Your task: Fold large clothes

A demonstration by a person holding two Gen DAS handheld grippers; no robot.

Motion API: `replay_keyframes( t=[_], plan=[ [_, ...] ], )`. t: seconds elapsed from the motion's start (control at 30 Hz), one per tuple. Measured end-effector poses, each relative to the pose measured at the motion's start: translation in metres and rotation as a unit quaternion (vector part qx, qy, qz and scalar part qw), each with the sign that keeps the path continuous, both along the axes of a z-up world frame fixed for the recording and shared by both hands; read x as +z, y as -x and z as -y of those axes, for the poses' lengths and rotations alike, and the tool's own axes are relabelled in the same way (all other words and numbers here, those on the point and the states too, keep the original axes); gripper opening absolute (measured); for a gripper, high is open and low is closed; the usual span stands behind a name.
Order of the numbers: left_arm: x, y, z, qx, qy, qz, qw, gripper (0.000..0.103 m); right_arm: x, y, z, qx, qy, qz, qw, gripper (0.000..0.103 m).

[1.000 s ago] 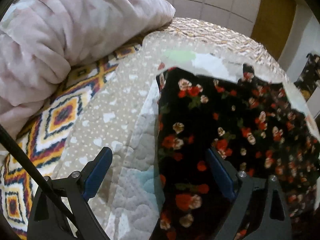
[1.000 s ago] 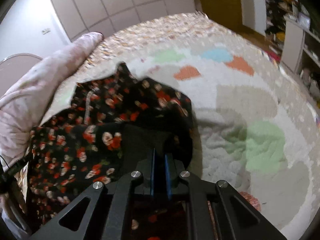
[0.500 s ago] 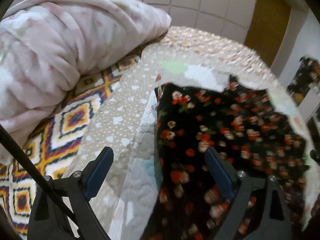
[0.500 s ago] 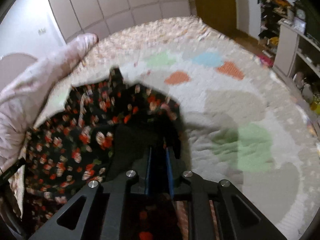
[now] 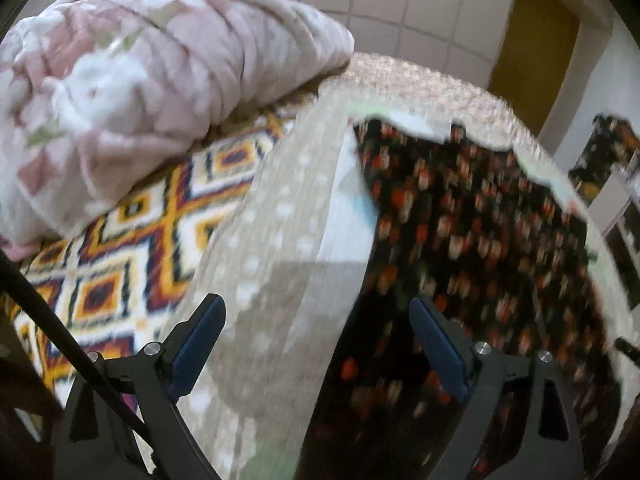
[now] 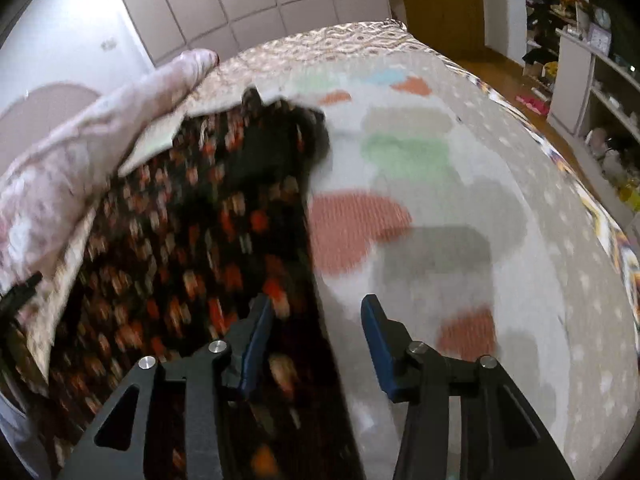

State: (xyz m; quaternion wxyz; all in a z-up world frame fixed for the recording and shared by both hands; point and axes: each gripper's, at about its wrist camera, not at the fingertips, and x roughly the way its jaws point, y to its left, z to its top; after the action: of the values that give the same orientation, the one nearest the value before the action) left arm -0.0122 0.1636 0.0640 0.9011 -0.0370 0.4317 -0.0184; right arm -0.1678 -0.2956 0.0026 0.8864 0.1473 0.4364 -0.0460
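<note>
We are looking at a black garment (image 5: pixel 472 232) printed with red and cream flowers, lying spread flat on a pale quilted bedspread (image 5: pixel 288 240) that is dotted with small white shapes and, in the right wrist view, patched with green, coral and grey blocks (image 6: pixel 408 156). In that view the same garment (image 6: pixel 192 240) is filling the left half of the frame, its straight edge running down toward the camera, with a darker bunched part at its far end. Both pictures are blurring, so we cannot make out seams or sleeves.

Our left gripper (image 5: pixel 316 344) is hanging over the garment's left edge with its blue-padded fingers (image 5: pixel 436 344) standing wide apart, one over the bedspread and one over the floral cloth, nothing pinched between them. Our right gripper (image 6: pixel 316 344) is opening at this moment; its fingers (image 6: pixel 376 344) are parting over the garment's right edge, and the pads are not pressing on the cloth.

Beyond the bedspread, a rolled pink-and-white blanket (image 5: pixel 152 92) is lying on a rug-like cover with orange, navy and white diamonds (image 5: pixel 132 248). Panelled wardrobe doors (image 6: pixel 256 4) and a yellow-brown door (image 5: pixel 532 48) are standing behind the bed, and cluttered shelves (image 6: pixel 592 80) are lining the right wall.
</note>
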Motion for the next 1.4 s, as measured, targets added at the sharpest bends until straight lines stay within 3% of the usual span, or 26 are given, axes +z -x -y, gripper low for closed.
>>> replay_keyframes(
  t=[0.17,0.33,0.47,0.63,0.87,0.97,1.07,1.2,1.4],
  plan=[
    [-0.023,0.034,0.014,-0.003,-0.024,-0.007,0.9997,0.093,-0.014,0.028,-0.015,-0.011,0.013,-0.001,1.000,0.049],
    [-0.052,0.047,0.019,0.008,0.000,-0.049,0.9987,0.093,-0.021,0.030,-0.027,-0.027,0.035,-0.004,0.999,0.049],
    [-0.054,0.059,0.025,0.013,-0.024,-0.033,0.9991,0.093,-0.026,0.032,-0.029,-0.037,0.033,-0.002,0.999,0.049],
    [-0.057,0.062,0.025,0.023,-0.026,-0.027,0.9990,0.096,-0.035,0.036,-0.021,-0.061,0.016,0.006,0.998,0.065],
    [-0.061,0.062,0.027,0.036,-0.043,-0.017,0.9983,0.103,-0.039,0.037,-0.017,-0.069,-0.002,0.020,0.997,0.076],
    [-0.062,0.061,0.027,0.035,-0.044,-0.019,0.9983,0.103,-0.042,0.036,-0.016,-0.068,-0.016,0.023,0.997,0.085],
    [-0.062,0.061,0.027,0.032,-0.046,-0.021,0.9982,0.103,-0.044,0.033,-0.024,-0.050,-0.018,0.018,0.998,0.103],
    [-0.062,0.061,0.027,0.033,-0.046,-0.021,0.9982,0.103,-0.047,0.027,-0.049,-0.045,0.063,-0.005,0.997,0.103],
    [-0.062,0.062,0.028,0.037,-0.045,-0.016,0.9982,0.103,-0.049,0.026,-0.049,-0.057,0.063,-0.007,0.996,0.103]
  ],
)
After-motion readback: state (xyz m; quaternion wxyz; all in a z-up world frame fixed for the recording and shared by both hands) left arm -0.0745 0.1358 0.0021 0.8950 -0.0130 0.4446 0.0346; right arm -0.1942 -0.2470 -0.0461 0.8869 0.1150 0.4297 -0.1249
